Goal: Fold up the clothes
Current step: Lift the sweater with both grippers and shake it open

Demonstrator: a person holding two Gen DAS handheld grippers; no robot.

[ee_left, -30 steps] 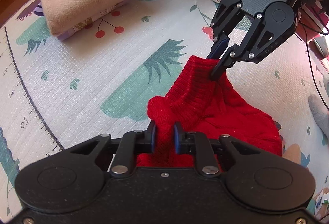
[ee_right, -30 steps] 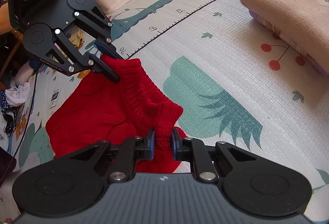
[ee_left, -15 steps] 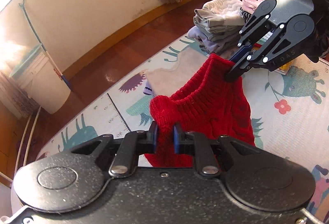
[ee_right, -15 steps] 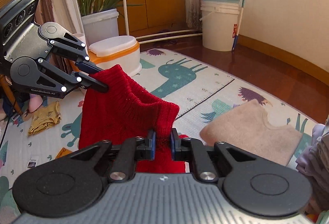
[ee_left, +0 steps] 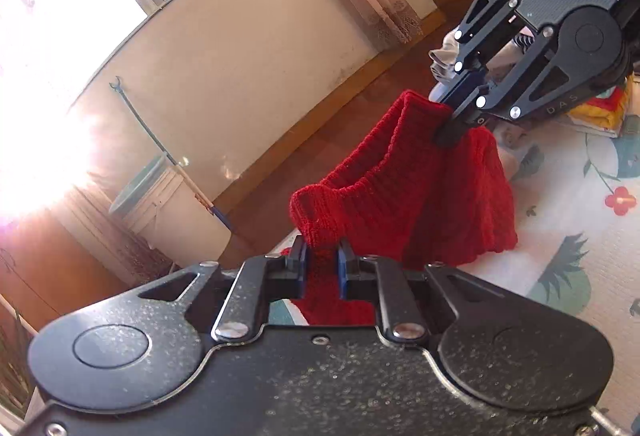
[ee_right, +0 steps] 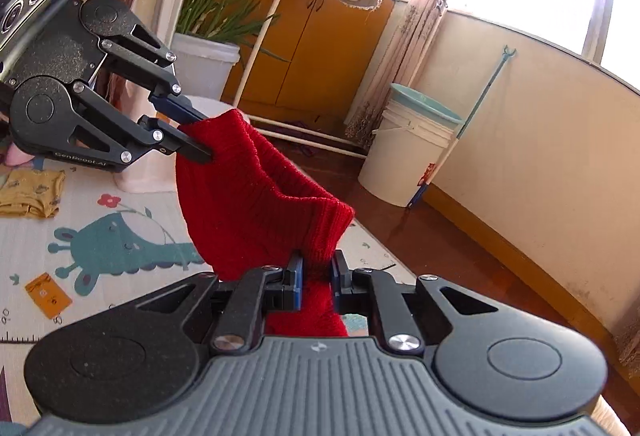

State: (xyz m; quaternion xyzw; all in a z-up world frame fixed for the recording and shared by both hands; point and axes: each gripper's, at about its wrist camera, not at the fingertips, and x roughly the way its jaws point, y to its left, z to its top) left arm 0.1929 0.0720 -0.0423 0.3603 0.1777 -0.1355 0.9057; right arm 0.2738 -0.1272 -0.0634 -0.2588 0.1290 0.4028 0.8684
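The left gripper (ee_left: 322,268) is clamped nearly closed on one ribbed edge of the red knitted garment (ee_left: 420,192). The right gripper (ee_right: 316,278) pinches the other end of the same edge just as tightly. The garment hangs between them, lifted above the patterned foam play mat (ee_right: 120,236) on the floor.

The left gripper (ee_left: 322,268) has a black speckled body with two round caps, silver screws on its black link arms, and blue pads (ee_left: 303,271) on the inner faces of the fingers. The right gripper (ee_right: 316,278) has a grey ribbed housing, the same black link arms and silver screws, and blue pads (ee_right: 296,282). One side link of the left gripper carries small white lettering.
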